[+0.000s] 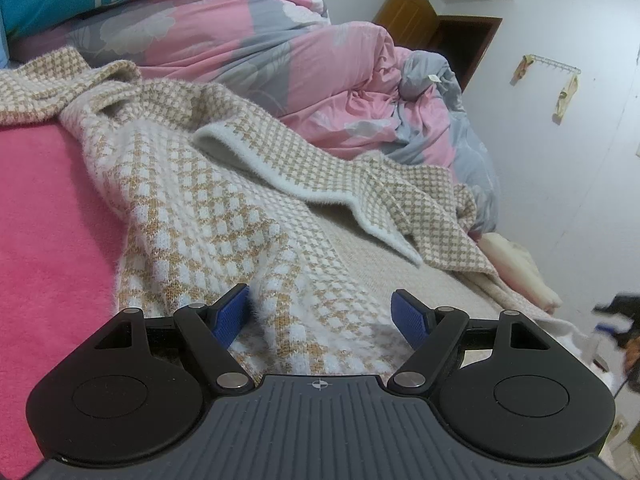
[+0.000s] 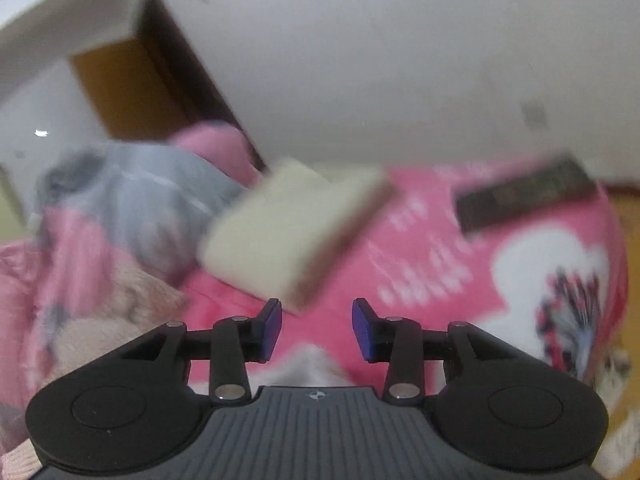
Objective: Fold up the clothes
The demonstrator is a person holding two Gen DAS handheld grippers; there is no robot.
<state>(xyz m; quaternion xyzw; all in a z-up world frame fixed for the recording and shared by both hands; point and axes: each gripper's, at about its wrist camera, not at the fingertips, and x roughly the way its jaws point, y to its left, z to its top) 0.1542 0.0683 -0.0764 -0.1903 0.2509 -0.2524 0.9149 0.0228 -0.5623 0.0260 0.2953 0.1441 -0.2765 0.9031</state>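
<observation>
— Looking at the left gripper (image 1: 320, 314): jaws wide, empty, the houndstooth knit garment (image 1: 224, 200) rumpled just under and ahead of it.
— And the right gripper (image 2: 317, 330)?
— Partly open, holding nothing. Folding looks barely begun.

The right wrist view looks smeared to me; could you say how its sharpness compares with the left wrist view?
Right wrist view: motion-blurred scene, folded cream cloth smeared, only the right gripper crisp. Left wrist view: sharp, houndstooth sweater knit legible, fisheye bending at edges.
</observation>
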